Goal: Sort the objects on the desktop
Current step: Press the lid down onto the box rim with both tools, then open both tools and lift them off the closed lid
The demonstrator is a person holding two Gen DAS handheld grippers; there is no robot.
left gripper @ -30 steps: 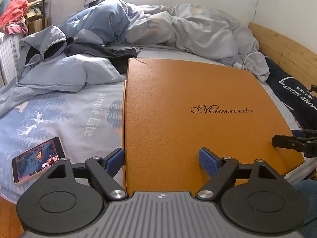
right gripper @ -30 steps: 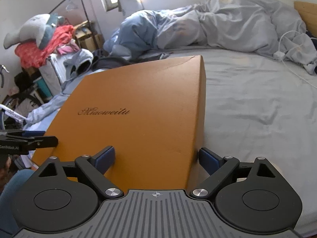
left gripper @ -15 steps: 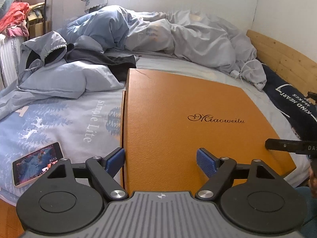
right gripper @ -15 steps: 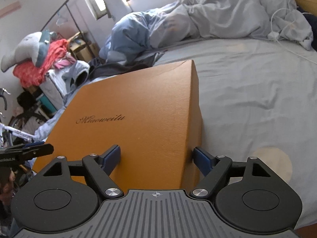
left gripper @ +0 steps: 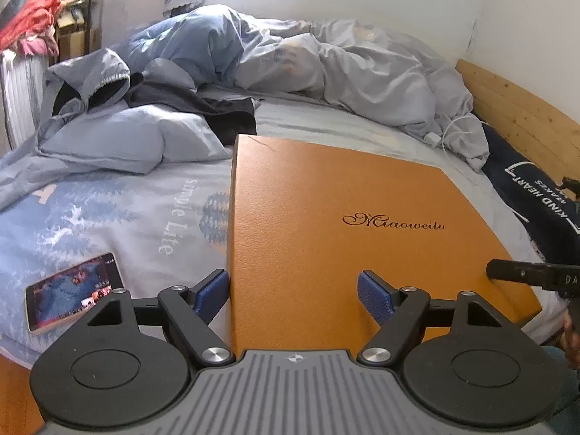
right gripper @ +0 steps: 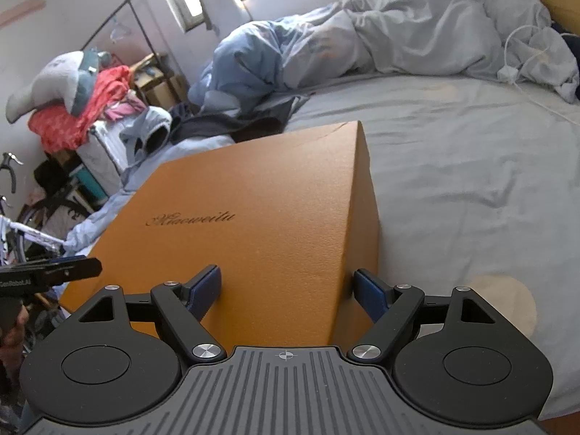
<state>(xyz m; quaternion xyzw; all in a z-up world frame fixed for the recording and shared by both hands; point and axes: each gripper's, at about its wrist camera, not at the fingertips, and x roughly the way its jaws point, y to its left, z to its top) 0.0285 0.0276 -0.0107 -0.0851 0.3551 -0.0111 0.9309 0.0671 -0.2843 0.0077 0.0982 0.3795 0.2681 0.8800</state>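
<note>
A large orange box (left gripper: pixel 344 224) lettered "Miaoweitu" lies on the bed; it also shows in the right wrist view (right gripper: pixel 253 235). My left gripper (left gripper: pixel 293 290) is open and straddles the box's near left corner, one finger beside the left wall, one over the lid. My right gripper (right gripper: pixel 286 290) is open and straddles the box's near right corner, its right finger against the side wall. Each gripper shows at the edge of the other's view: the right one on the left wrist view's right (left gripper: pixel 525 275), the left one on the right wrist view's left (right gripper: pixel 54 272).
A lit phone (left gripper: pixel 72 290) lies on the patterned sheet left of the box. Rumpled grey-blue duvet (left gripper: pixel 326 69), a pillow (left gripper: pixel 119 141) and dark clothes lie behind. A wooden bed frame (left gripper: pixel 518 108) and white charger cable (right gripper: pixel 514 61) are at right. Clothes pile and plush (right gripper: pixel 65 87) stand far left.
Both grippers have shifted slightly along the box's near corners, and the right wrist view has tilted. The box has stayed on the bed. The jaws stay open.
</note>
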